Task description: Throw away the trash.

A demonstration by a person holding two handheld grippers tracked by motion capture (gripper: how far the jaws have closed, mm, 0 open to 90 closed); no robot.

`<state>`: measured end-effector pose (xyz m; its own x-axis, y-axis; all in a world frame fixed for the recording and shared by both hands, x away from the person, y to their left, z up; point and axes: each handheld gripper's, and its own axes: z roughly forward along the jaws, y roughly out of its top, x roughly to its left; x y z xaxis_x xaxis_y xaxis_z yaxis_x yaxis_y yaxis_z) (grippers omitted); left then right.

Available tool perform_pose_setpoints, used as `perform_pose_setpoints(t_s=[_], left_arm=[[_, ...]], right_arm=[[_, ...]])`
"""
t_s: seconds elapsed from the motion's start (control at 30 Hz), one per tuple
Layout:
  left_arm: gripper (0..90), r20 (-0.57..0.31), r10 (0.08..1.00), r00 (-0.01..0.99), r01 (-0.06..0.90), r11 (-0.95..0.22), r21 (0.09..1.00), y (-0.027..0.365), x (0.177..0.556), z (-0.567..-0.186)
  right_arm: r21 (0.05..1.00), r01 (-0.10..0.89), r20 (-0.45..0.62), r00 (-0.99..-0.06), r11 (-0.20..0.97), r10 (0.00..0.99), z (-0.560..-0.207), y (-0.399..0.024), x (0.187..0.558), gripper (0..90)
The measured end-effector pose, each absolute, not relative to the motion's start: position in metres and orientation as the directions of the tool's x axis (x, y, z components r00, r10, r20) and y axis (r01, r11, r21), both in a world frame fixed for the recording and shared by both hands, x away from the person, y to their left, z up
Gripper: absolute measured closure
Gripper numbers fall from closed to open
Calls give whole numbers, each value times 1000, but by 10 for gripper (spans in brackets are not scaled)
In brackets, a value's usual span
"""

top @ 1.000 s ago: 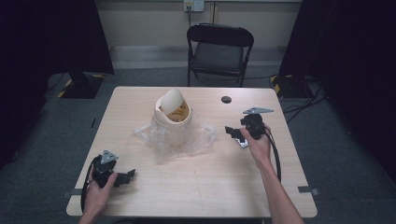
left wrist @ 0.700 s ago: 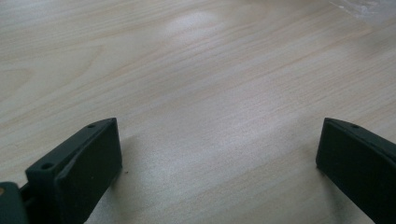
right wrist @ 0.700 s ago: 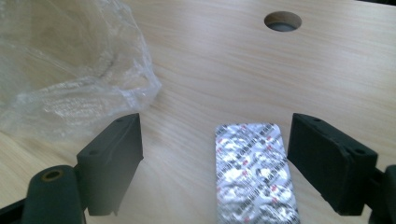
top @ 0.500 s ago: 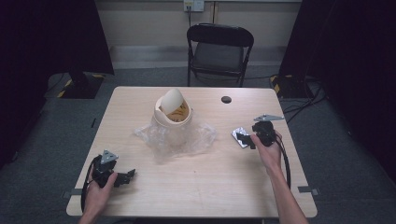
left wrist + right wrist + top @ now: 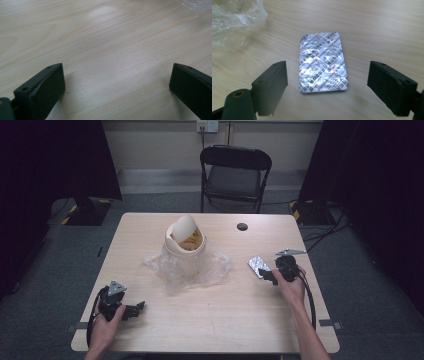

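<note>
The right gripper has its jaws spread wide and released, nothing pinched; in the right gripper view the foil blister pack lies flat on the table in the gap ahead of the two jaws, clear of both, with bare wood showing on either side of it. In the high view that pack sits on the right half of the tabletop, just in front of the gripper's tips, well in from the right edge and with open wood between it and the crumpled clear plastic sheet. The plastic spreads around the base of a cream-coloured tub near the table's middle, whose rounded lid stands tipped up at its rim; a corner of the sheet shows at the upper left of the right gripper view, apart from the pack. The left gripper rests low by the near left corner, close to the front edge, jaws likewise parted and empty over bare wood. A broad open stretch of tabletop lies between the two grippers. A small black disc sits near the far edge, and a dark folding chair stands beyond the table.
</note>
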<state>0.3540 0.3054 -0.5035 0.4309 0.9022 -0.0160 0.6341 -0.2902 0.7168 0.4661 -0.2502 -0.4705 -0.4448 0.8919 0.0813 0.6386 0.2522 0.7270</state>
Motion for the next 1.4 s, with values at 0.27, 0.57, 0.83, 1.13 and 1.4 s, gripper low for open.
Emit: perform_pose_setpoints(t_s=[0.27, 0.57, 0.83, 1.13, 1.4], left_arm=[[0, -15, 902, 431, 634, -290, 717, 305, 354, -504], [0, -15, 902, 431, 634, -290, 717, 305, 354, -504], [0, -15, 902, 431, 634, -290, 717, 305, 354, -503], [0, -16, 903, 430, 634, -289, 717, 305, 354, -504], [0, -16, 903, 430, 634, -289, 717, 305, 354, -504]], right_arm=[[708, 654, 75, -444, 265, 893, -483, -255, 468, 181], [705, 641, 35, -461, 305, 887, -493, -240, 473, 207], [711, 619, -14, -462, 334, 887, -495, -234, 474, 228], [719, 609, -8, -474, 335, 881, -494, -233, 472, 343], [724, 616, 16, -466, 311, 884, -492, -232, 472, 343]])
